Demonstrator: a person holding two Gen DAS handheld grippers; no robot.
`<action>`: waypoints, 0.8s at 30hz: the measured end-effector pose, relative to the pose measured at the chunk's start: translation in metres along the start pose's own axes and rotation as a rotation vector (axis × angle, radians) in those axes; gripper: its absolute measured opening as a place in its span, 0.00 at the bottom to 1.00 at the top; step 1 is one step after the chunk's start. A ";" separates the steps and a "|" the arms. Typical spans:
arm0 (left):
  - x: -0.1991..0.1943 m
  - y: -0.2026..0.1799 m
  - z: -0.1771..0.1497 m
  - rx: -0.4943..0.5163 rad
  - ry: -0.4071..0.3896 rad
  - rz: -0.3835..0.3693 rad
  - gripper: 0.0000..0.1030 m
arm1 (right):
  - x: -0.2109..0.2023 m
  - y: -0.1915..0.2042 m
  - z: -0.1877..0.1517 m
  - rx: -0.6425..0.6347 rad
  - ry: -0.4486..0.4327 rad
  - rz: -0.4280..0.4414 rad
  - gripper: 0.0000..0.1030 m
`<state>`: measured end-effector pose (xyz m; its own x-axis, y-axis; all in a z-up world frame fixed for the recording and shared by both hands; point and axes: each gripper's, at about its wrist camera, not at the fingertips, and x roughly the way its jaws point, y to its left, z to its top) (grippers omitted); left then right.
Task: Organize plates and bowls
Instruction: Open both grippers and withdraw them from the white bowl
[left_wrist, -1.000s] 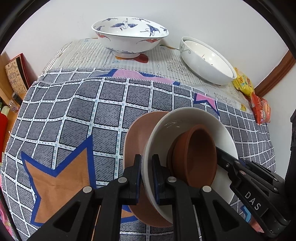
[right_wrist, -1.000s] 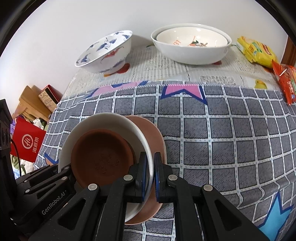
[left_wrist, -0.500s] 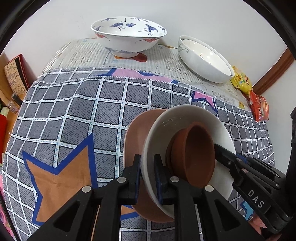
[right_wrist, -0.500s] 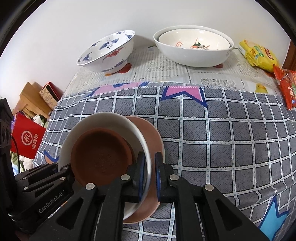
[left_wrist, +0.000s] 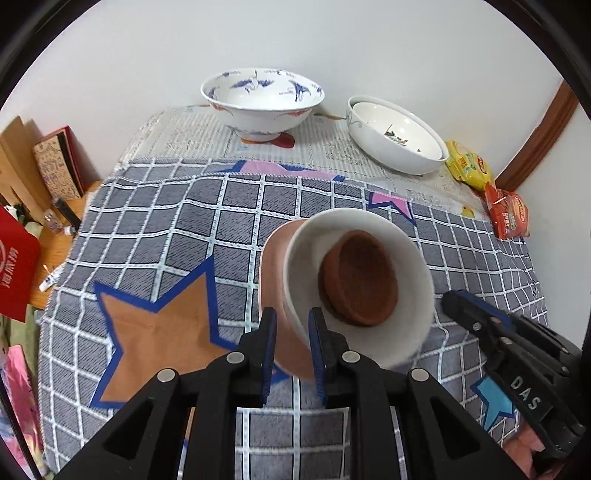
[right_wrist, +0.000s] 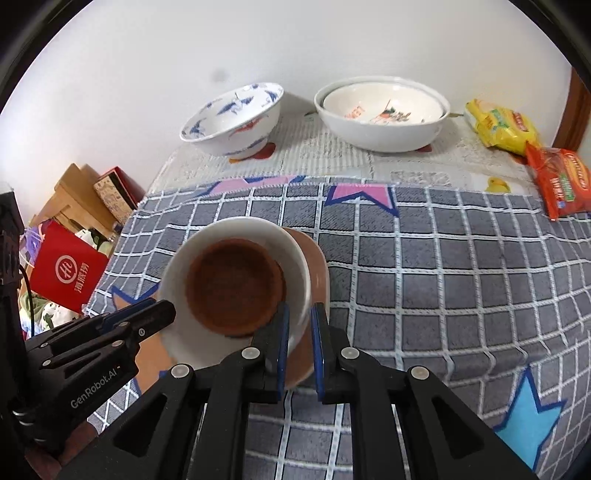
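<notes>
Left wrist view: the left gripper (left_wrist: 291, 345) has its jaws pinching the near rims of a pink plate (left_wrist: 272, 275) and a white bowl (left_wrist: 413, 258) stacked on it, with a brown bowl (left_wrist: 364, 278) nested inside. The stack is tilted over the checked cloth (left_wrist: 166, 229). The right gripper (left_wrist: 448, 299) shows at the stack's far edge.

Right wrist view: the right gripper (right_wrist: 300, 332) pinches the same rims. A crane-patterned bowl (right_wrist: 236, 118) and a white serving bowl (right_wrist: 384, 125) stand well apart near the wall, beside snack packets (right_wrist: 502, 127).
</notes>
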<state>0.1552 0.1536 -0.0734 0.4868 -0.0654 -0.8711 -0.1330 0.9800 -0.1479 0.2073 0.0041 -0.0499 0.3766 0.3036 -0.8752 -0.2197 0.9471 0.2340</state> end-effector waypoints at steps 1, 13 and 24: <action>-0.005 -0.002 -0.003 0.003 -0.007 0.000 0.17 | -0.008 0.000 -0.003 -0.005 -0.012 -0.009 0.12; -0.081 -0.063 -0.054 0.093 -0.136 -0.022 0.45 | -0.124 -0.024 -0.061 -0.022 -0.204 -0.129 0.39; -0.140 -0.102 -0.107 0.098 -0.253 0.002 0.72 | -0.201 -0.053 -0.127 0.035 -0.274 -0.188 0.40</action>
<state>0.0078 0.0430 0.0133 0.6887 -0.0262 -0.7246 -0.0562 0.9944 -0.0894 0.0296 -0.1208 0.0598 0.6363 0.1358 -0.7594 -0.0942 0.9907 0.0982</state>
